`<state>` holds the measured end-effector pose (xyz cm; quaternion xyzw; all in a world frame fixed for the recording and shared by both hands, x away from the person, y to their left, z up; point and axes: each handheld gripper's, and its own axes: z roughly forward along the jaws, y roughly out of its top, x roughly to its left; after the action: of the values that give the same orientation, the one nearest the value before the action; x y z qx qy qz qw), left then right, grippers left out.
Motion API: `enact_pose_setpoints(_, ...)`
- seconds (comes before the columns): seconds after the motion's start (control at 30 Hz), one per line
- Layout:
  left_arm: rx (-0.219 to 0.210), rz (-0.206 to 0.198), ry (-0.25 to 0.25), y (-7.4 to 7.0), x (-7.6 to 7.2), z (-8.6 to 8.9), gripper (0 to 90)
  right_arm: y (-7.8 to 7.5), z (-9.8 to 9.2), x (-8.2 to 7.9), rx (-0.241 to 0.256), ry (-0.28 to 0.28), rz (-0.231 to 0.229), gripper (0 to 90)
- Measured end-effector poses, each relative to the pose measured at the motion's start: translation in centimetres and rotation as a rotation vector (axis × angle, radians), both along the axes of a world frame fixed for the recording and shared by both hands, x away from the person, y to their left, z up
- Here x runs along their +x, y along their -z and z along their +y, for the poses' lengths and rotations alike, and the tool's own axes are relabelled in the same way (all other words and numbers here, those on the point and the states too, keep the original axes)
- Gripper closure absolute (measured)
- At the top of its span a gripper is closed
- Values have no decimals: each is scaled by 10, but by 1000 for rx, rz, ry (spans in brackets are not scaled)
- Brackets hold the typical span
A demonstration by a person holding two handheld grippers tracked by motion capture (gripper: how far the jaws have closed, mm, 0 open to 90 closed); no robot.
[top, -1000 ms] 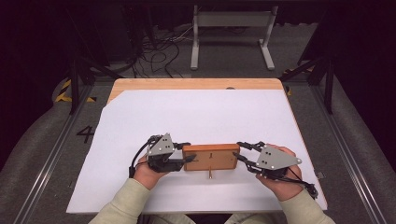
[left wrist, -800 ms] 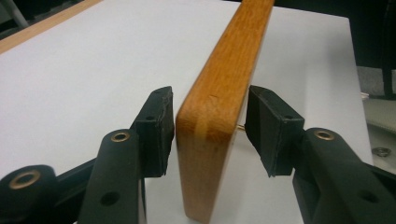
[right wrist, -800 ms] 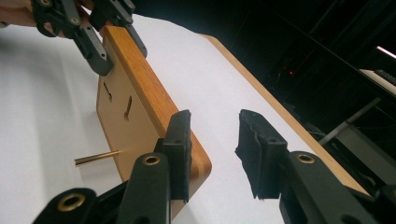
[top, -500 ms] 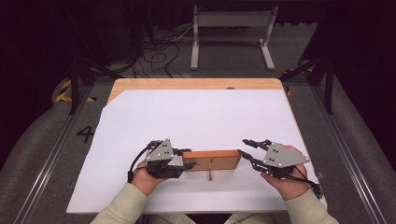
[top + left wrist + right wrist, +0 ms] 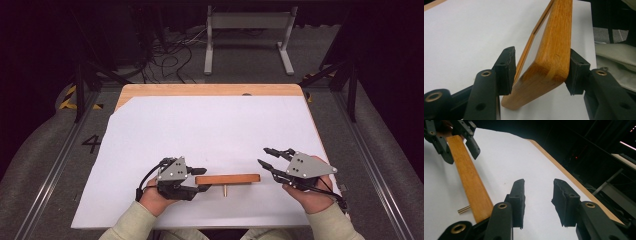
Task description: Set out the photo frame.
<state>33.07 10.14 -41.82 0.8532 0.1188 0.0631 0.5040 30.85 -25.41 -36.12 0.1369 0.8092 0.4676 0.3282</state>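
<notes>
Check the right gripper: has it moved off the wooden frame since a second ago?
Yes. The right gripper has let go and drawn right, toward the table's right edge, leaving a gap to the wooden frame.

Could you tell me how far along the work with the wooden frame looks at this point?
Done: the wooden frame stands on edge on the white sheet. In hand: the left claw holds its end. The right claw is open, clear of it. Left: what follows isn't clear; the frame hasn't been let go.

A wooden table [image 5: 210,90] stands under a white sheet [image 5: 215,130] covering most of its top. Grey floor [image 5: 40,165] surrounds it, with a painted number 4 [image 5: 92,144] at left. Beyond lie tangled cables [image 5: 170,50] and a grey metal stand [image 5: 247,22]. The surrounding room is dark.
</notes>
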Motion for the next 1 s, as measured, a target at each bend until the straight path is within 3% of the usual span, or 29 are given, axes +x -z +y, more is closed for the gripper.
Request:
enact_pose_setpoints(0.17, 1, 8, 1, 1, 0, 0, 475, 1, -1, 1, 4, 2, 8, 616)
enact_pose_setpoints(0.33, -25, 28, 10, 2, 0, 5, 371, 2, -3, 1, 19, 7, 23, 614)
enact_pose_setpoints(0.77, -120, 6, -18, -15, -13, 39, 265, 19, -19, -1, 27, 32, 208, 829)
enact_pose_setpoints(0.87, -167, -14, -51, -19, -15, 50, 258, 27, -22, 0, 27, 27, 267, 866)
enact_pose_setpoints(0.93, -175, -24, -85, -19, -13, 56, 252, 31, -23, 0, 22, 29, 291, 887)
enact_pose_setpoints(1.0, -193, -12, -130, -18, -9, 62, 247, 33, -24, 0, 21, 19, 311, 899)
